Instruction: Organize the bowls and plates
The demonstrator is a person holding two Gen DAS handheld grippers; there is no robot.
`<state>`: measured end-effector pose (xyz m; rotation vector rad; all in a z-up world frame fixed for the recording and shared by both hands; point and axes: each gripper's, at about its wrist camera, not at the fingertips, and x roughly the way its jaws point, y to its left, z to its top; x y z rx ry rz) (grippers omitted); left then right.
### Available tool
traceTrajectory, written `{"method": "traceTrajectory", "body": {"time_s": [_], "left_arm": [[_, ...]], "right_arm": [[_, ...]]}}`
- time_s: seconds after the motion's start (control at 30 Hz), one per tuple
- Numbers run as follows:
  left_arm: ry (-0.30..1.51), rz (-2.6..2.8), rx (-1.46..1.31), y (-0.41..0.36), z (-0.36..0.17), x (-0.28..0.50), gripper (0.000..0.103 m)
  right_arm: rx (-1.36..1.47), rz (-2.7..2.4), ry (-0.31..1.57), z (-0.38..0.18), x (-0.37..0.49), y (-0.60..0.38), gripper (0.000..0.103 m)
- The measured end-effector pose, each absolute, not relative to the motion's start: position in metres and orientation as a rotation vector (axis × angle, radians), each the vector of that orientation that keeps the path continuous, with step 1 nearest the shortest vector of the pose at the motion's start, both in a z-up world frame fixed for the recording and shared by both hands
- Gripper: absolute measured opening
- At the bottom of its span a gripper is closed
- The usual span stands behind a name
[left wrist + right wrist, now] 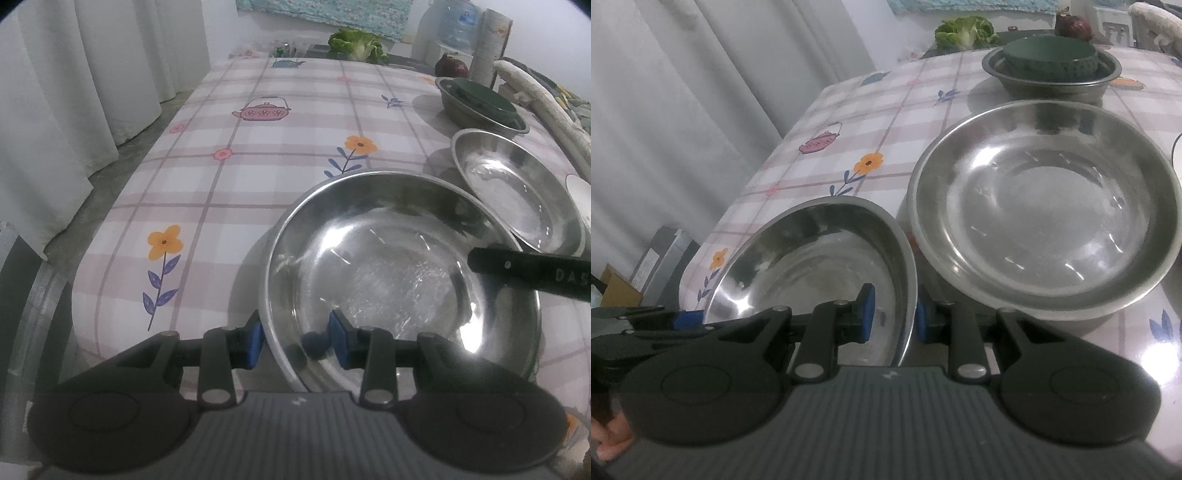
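A large steel bowl [388,273] sits near the table's front edge. My left gripper [297,338] straddles its near rim, one blue pad outside and one inside, with a small gap to the metal. My right gripper [895,315] straddles the same bowl's [820,269] right rim the same way. A second steel bowl [1045,214] stands just beyond, also in the left wrist view [517,195]. Farther back a smaller steel bowl [1052,79] holds a dark green bowl [1051,55].
The table has a checked floral cloth [258,166]. Lettuce [354,44], a dark round vegetable [450,64], a water jug [458,22] and a white roll [491,40] stand at the far end. Curtains [74,92] hang left of the table.
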<state>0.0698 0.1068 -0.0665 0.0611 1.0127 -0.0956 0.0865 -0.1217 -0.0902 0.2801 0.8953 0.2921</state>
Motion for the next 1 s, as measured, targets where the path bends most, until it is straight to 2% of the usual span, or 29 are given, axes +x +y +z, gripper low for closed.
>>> {"method": "traceTrajectory", "body": {"time_s": [1.0], "left_arm": [[0.993, -0.094, 0.048, 0.1073, -0.0646, 0.0734, 0.040]], "right_arm": [[0.256, 0.281, 0.871, -0.0883, 0.0851, -0.1189, 0.023]]}}
